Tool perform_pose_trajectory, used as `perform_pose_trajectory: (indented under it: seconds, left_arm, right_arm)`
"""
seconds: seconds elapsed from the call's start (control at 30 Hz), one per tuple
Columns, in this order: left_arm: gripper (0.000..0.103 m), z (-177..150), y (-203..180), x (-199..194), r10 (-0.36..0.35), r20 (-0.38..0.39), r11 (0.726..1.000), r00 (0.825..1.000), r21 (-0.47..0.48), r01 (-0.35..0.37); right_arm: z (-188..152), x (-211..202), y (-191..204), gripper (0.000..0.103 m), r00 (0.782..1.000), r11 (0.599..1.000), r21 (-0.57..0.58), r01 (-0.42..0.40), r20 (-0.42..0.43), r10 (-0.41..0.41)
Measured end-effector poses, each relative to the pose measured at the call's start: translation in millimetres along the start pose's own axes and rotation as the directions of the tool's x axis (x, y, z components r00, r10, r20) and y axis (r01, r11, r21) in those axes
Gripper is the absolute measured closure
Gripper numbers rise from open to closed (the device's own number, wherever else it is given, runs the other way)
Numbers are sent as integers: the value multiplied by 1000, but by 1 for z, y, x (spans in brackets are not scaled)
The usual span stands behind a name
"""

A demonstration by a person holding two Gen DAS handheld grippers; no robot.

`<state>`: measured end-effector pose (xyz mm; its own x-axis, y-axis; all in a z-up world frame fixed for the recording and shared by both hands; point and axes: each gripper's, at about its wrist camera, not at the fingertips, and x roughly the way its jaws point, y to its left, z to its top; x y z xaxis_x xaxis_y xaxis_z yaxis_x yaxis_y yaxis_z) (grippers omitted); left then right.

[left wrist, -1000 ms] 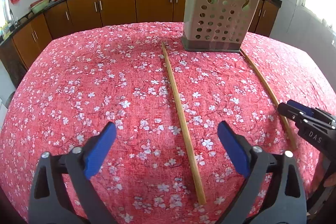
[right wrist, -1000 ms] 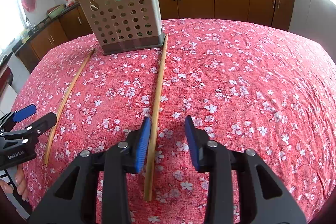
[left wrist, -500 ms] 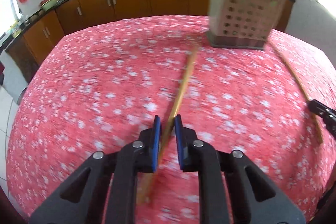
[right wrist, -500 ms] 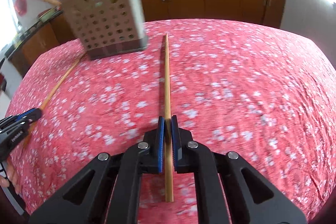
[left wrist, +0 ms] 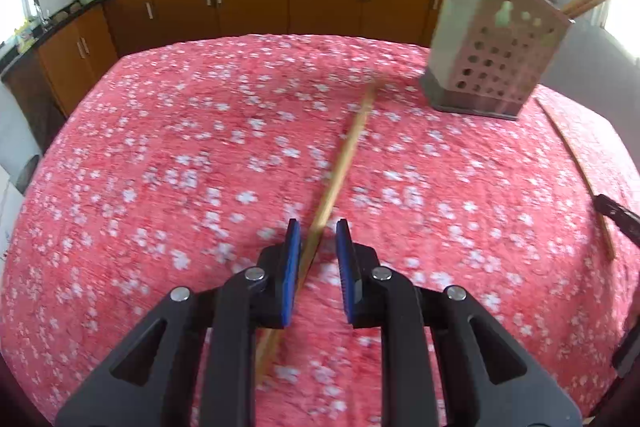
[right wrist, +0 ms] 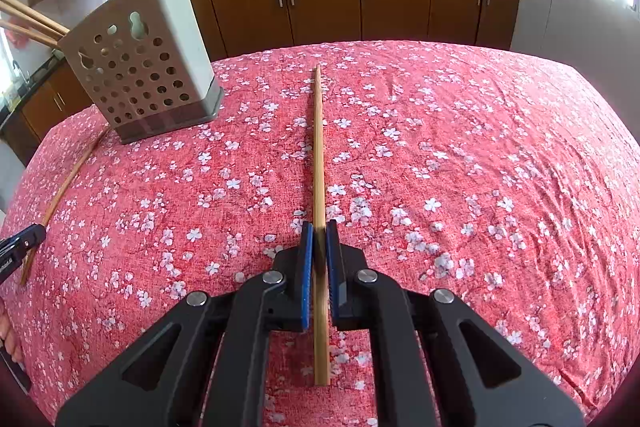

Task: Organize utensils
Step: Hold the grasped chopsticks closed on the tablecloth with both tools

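A wooden chopstick [right wrist: 319,155] runs forward between my right gripper's [right wrist: 319,247] blue pads, which are shut on it just above the red flowered tablecloth [right wrist: 460,155]. In the left wrist view, a second chopstick [left wrist: 344,163] lies slanted between the pads of my left gripper [left wrist: 318,247]; the jaws stand a little apart around it, and the view is blurred. The beige perforated utensil holder [left wrist: 494,43] stands at the far right with several chopsticks upright in it. It also shows in the right wrist view [right wrist: 140,63] at the far left.
The chopstick held by my right gripper also shows at the right of the left wrist view [left wrist: 576,167]. The left one shows at the left of the right wrist view [right wrist: 68,183]. Brown kitchen cabinets [right wrist: 360,3] line the back wall.
Both grippers have closed in: the right from open beside its chopstick to shut on it. The left swung over its chopstick and its jaws now stand slightly wider than half a second ago.
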<state>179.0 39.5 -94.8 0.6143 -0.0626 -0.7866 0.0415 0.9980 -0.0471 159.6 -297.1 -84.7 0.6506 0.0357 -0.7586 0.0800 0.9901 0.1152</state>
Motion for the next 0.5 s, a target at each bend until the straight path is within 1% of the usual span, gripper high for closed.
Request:
perform_pose_trajectory:
  seconds: [0.1, 0.13, 0.2, 0.33, 0.5]
  left_arm:
    - [84, -2, -13, -1, -44, -12, 999, 999, 20, 44]
    - [84, -2, -17, -1, -47, -14, 998, 999, 31, 47]
    - [84, -2, -25, 1, -34, -17, 998, 999, 60, 35]
    - [85, 0, -21, 2, -43, -29, 998, 999, 46, 44]
    - [85, -3, -19, -1, -36, -26, 998, 999, 60, 37]
  right_arm:
    - [-1, 0, 1, 96, 1000, 1000, 0, 0, 0, 0]
    - [-1, 0, 1, 96, 1000, 1000, 1, -1, 0, 1]
    - [2, 2, 0, 96, 1000, 1000, 2, -3, -1, 3]
    - [1, 0, 2, 96, 1000, 1000, 0, -5, -1, 5]
    - [-1, -2, 2, 95, 1000, 1000, 0, -8, -1, 8]
